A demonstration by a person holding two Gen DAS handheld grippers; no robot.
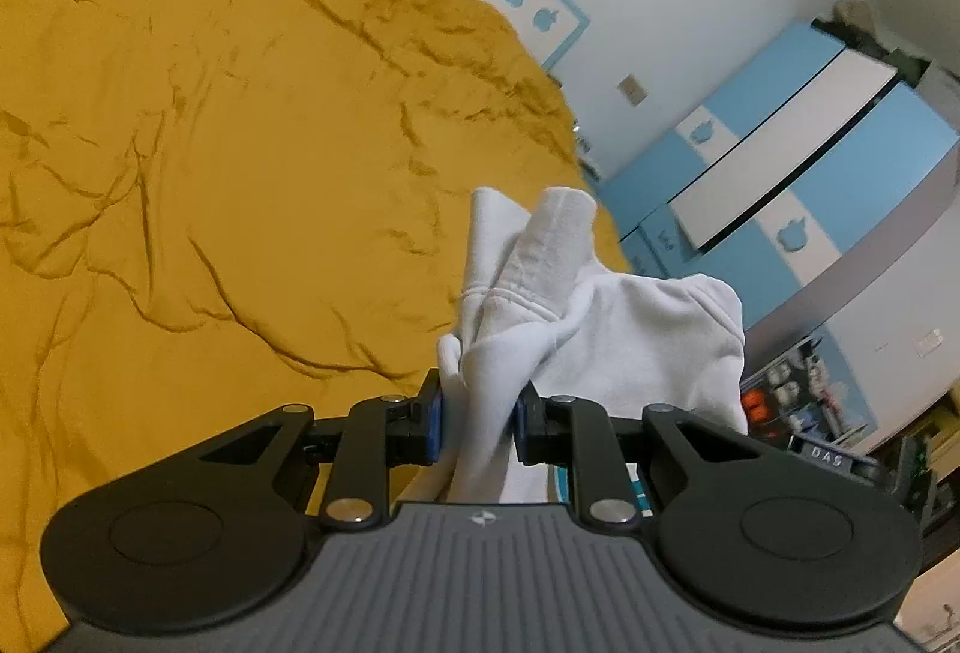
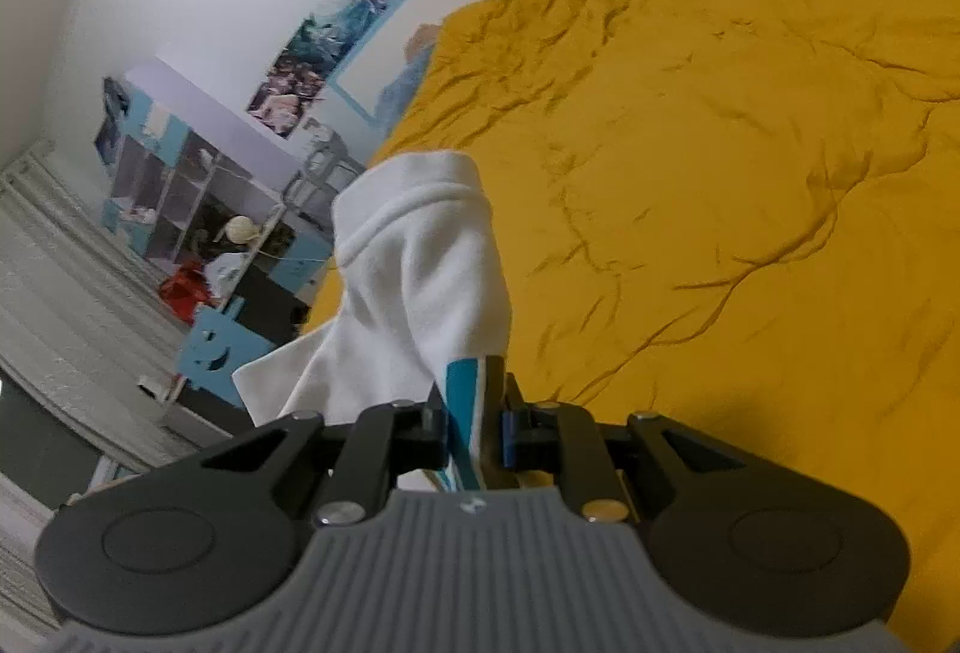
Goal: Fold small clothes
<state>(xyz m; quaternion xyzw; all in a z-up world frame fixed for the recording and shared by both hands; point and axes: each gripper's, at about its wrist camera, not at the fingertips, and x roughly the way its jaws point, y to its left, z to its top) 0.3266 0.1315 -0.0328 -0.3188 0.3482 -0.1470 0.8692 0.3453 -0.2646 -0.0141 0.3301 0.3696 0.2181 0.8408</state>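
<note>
1. Left gripper (image 1: 478, 422): jaws closed on a bunched fold of the white garment (image 1: 600, 329), held clear above the yellow bedspread (image 1: 210, 173)
2. Right gripper (image 2: 474, 428): jaws pinched on the white garment (image 2: 420, 269) at a teal-striped edge
3. Judgement: holding the garment at two points and raised lets it hang open, ready for laying flat on the bedspread
4. Fabric is crumpled; no fold made yet

Garment (image 1: 606, 329) btwn fingers, above bedspread (image 1: 240, 173)
</note>
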